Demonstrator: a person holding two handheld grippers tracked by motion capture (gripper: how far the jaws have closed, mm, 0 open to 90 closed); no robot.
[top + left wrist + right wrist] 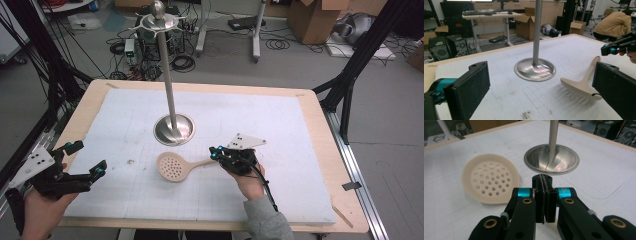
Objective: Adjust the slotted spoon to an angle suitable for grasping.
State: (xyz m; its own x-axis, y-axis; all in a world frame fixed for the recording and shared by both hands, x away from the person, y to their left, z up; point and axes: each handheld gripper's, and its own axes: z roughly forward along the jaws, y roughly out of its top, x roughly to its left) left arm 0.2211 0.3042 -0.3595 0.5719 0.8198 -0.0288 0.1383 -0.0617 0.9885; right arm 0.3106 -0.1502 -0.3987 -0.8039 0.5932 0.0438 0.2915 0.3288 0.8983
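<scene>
- The right gripper (pixel 216 152) sits on the white foam mat (pixel 300 130), held from behind by the person's right hand (pixel 250 182).
- Its jaws are pressed together on the handle of the beige slotted skimmer (pixel 176 166); in the right gripper view the two black pads (pixel 545 201) stand face to face with only a thin gap, and the handle passes out of sight beneath them.
- The skimmer lies flat on the mat. Its perforated round bowl (pixel 491 178) lies ahead of the closed jaws and to their left, concave side up, with the holes clearly visible.
- The handle runs from the bowl back toward the right gripper; the exact contact point under the pads is hidden.
- The steel utensil stand (pixel 173 127) stands upright ahead of the right gripper and slightly to its right, near the bowl but apart from it. Its dished round base (pixel 551 159) rests on the mat, and its pole (pixel 167 75) rises to a hooked ring with a ball at the top.
- The left gripper (pixel 86 160) is held by the left hand (pixel 42 205) near the mat's edge, well apart from the skimmer.
- Its jaws are spread wide and hold nothing; in the left gripper view the pads (pixel 475 86) stand far apart, and the mat lies bare between them.
- From the left gripper, the skimmer (pixel 584 80) lies ahead and to its right, close to its right jaw, and the stand base (pixel 534 69) lies straight ahead.
</scene>
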